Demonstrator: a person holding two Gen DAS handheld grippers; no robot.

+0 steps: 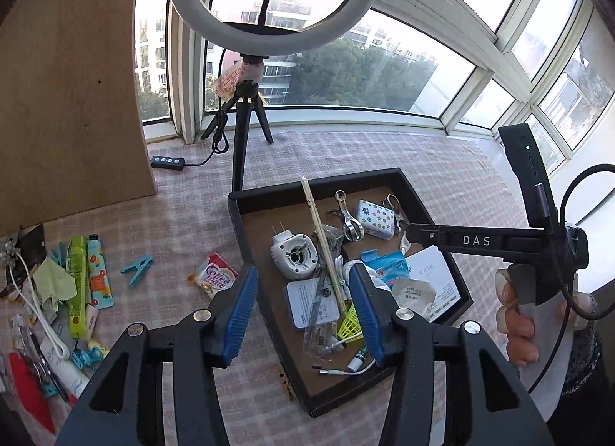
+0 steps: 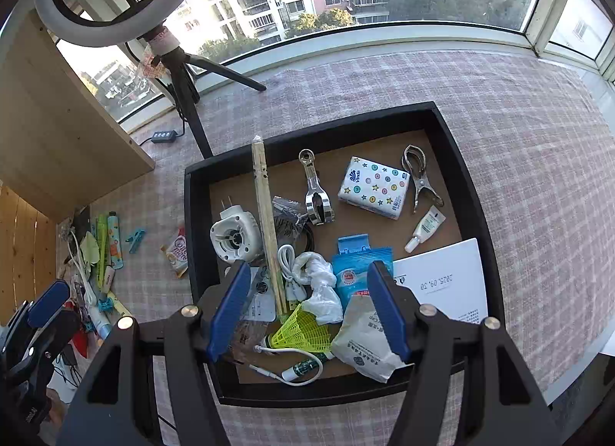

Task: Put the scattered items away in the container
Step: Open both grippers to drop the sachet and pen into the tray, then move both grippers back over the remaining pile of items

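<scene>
A black tray [image 1: 307,186] [image 2: 307,127] on the checked cloth holds several items: a white plug [image 2: 234,236], chopsticks [image 2: 265,215], a tissue pack [image 2: 373,186], a yellow shuttlecock [image 2: 300,330] and a paper sachet [image 2: 361,342]. My right gripper [image 2: 307,311] hangs open above the tray's near end, with nothing gripped; the sachet lies under its right pad. My left gripper [image 1: 303,315] is open and empty over the tray's left rim. Left of the tray lie a Coffee mate sachet [image 1: 213,277], a teal clip [image 1: 137,269], tubes [image 1: 77,284] and a small pile.
A ring light on a black tripod [image 1: 246,130] stands behind the tray, its cable remote [image 1: 167,162] on the cloth. A wooden board [image 1: 69,100] rises at the left. A person's hand [image 1: 515,330] holds the right gripper's handle. Windows close off the far side.
</scene>
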